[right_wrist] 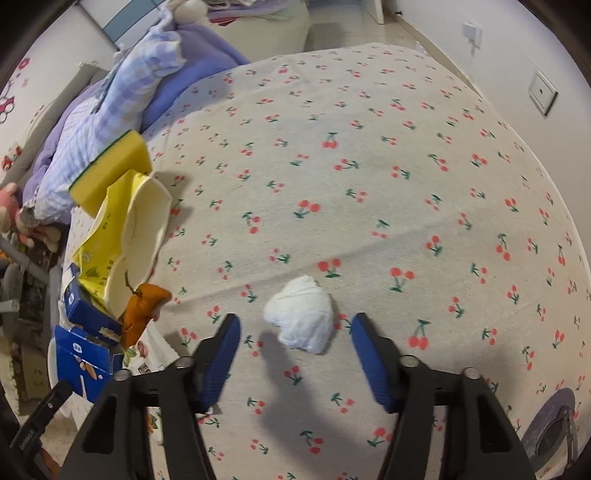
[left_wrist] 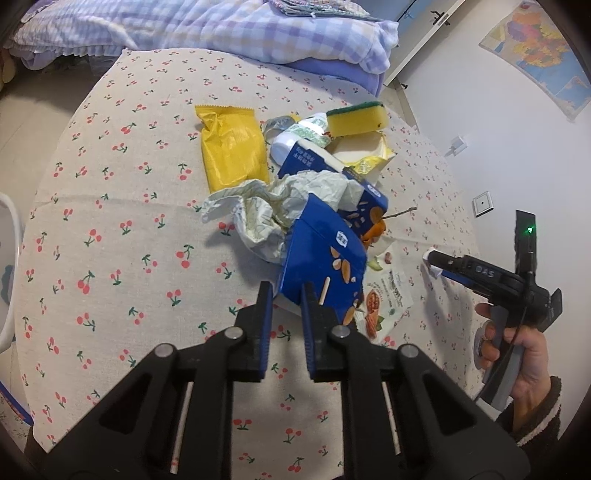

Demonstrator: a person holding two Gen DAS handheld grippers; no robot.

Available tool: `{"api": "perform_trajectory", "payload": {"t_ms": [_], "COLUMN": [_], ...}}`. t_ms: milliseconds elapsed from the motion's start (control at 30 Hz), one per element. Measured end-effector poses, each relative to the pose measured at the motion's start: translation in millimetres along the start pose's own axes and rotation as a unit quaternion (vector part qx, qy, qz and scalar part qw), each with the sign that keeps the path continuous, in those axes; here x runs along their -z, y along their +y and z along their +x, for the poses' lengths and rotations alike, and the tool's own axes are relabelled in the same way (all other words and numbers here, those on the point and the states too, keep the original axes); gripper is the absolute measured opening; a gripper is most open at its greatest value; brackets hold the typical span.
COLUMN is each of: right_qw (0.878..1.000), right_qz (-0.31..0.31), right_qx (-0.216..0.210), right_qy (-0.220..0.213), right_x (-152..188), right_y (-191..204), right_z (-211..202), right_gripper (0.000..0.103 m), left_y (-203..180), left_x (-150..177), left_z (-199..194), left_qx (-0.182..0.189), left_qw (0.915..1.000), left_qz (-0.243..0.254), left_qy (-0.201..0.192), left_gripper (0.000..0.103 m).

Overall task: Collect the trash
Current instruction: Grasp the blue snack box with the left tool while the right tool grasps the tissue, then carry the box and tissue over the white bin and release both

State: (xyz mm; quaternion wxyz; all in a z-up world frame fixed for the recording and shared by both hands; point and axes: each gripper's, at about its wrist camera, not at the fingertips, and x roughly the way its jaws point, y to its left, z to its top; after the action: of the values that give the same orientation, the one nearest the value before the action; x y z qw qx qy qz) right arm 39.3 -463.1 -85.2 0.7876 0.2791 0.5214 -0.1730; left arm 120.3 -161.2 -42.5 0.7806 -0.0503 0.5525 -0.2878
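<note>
In the left wrist view a trash pile lies on the cherry-print tablecloth: a torn blue carton, crumpled paper, a yellow snack bag, a yellow-green sponge and orange peel. My left gripper is narrowly open, its fingers touching the carton's near edge. In the right wrist view my right gripper is open around a crumpled white tissue on the cloth. It also shows in the left wrist view.
A purple checked quilt lies behind the table. A nut wrapper lies right of the carton. In the right wrist view the sponge, a yellow carton, the peel and blue carton lie at left.
</note>
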Motion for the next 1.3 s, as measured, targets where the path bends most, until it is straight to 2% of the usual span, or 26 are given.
{"api": "perform_trajectory", "payload": {"t_ms": [67, 133, 233, 467, 667, 967, 1300], "right_qw": [1.0, 1.0, 1.0, 1.0, 0.998, 0.993, 0.985], "right_qz": [-0.01, -0.018, -0.018, -0.019, -0.047, -0.088, -0.129], "right_qx": [-0.001, -0.002, 0.002, -0.004, -0.023, -0.061, -0.093], "right_qy": [0.001, 0.004, 0.007, 0.0, -0.016, -0.044, -0.058], "right_x": [-1, 0, -1, 4, 12, 27, 39], "right_y": [3, 5, 5, 9, 32, 70, 129], "right_z": [2, 4, 6, -15, -46, -80, -93], "right_gripper": [0.037, 0.031, 0.026, 0.025, 0.025, 0.025, 0.025], "left_y": [-1, -2, -3, -3, -1, 19, 62], "left_x": [2, 4, 6, 7, 8, 9, 11], "left_z": [-4, -8, -14, -36, -56, -82, -112], "left_qx": [0.005, 0.004, 0.007, 0.027, 0.034, 0.022, 0.002], "left_qw": [1.0, 1.0, 0.9999, 0.9991, 0.998, 0.9956, 0.9913], "left_qz": [0.001, 0.003, 0.005, 0.005, 0.004, -0.012, -0.043], "left_qy": [-0.003, -0.005, -0.009, -0.031, -0.053, -0.091, -0.125], "left_gripper": [0.014, 0.013, 0.012, 0.011, 0.01, 0.01, 0.01]}}
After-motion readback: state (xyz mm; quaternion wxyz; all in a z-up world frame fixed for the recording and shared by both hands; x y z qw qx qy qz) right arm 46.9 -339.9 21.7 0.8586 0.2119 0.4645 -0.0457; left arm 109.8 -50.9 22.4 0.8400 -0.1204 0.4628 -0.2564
